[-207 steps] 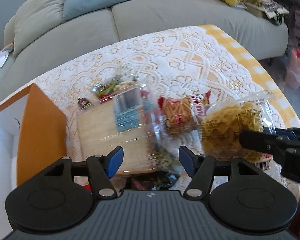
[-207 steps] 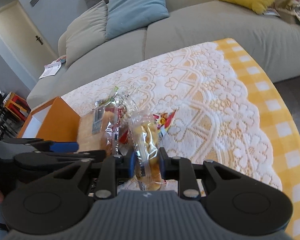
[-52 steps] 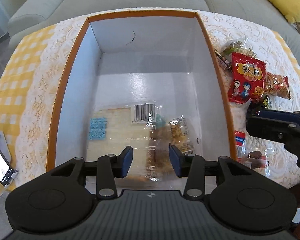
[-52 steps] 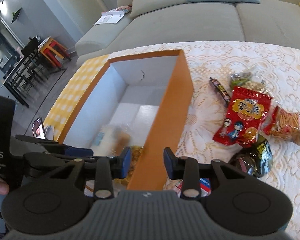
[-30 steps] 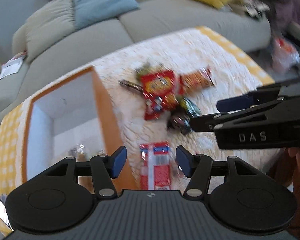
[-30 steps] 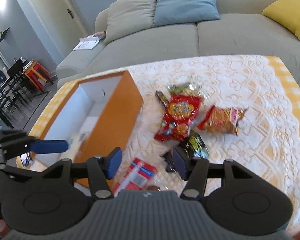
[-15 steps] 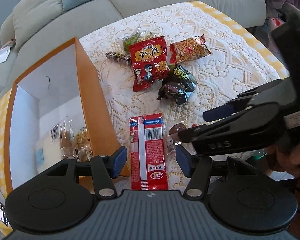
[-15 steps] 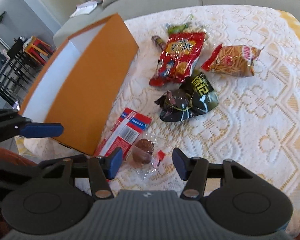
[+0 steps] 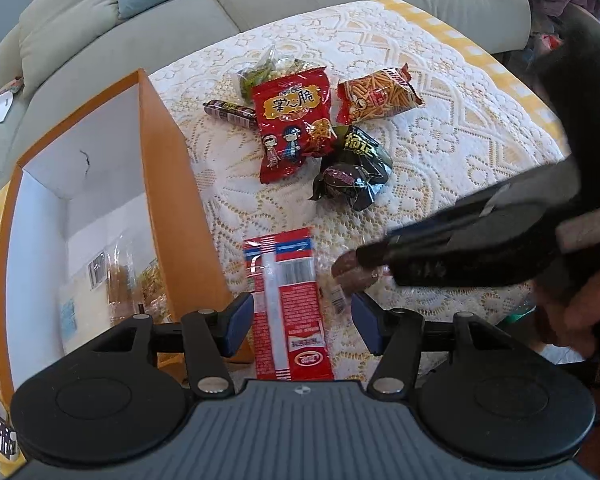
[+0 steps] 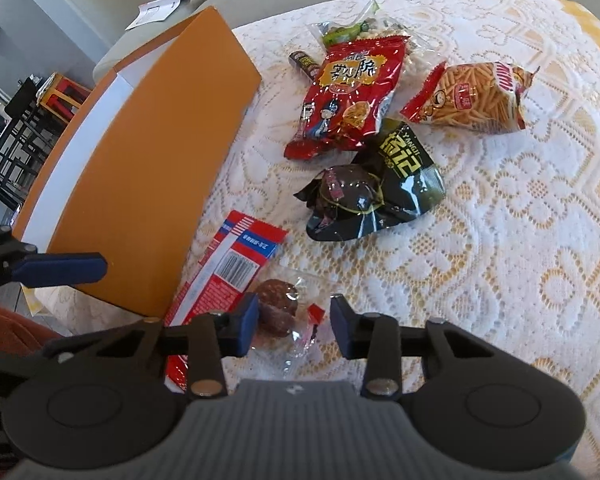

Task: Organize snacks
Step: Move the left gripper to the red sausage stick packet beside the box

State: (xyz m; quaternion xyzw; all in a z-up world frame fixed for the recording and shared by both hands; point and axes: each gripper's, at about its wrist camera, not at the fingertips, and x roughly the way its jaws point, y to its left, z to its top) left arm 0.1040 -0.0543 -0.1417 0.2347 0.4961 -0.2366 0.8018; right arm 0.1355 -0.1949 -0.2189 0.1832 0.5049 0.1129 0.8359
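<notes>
The job looks well under halfway: inside the orange box (image 9: 168, 184) two clear packets (image 9: 112, 276) already lie on the white floor, near the corner closest to the camera, while seven snacks remain out on the lace tablecloth (image 10: 500, 240). The left gripper (image 9: 302, 322) hangs with its jaws spread wide on either side of the long red-and-blue packet (image 9: 288, 300), which lies flat just beside the box's outer wall; neither pad touches it, so it is not yet grasped. The right gripper (image 10: 294, 324) is likewise parted, straddling the clear wrapper with a brown pastry (image 10: 278, 308), which rests on the cloth touching the red-and-blue packet's edge; the blue pads stand apart from the wrapper on both sides. Both tools hold nothing, then, and each seems lined up for its own pick. Farther from the box sit the black-and-green pouch (image 10: 380, 196), the big red bag with cartoon children (image 10: 348, 96), the orange stick-snack bag (image 10: 472, 98), a dark sausage stick (image 9: 230, 112) and a clear bag of green and pale nuts (image 9: 268, 70) partly under the red bag (its full outline is hidden). By my reckoning the two nearest items go in next, leaving five for further trips to the box
</notes>
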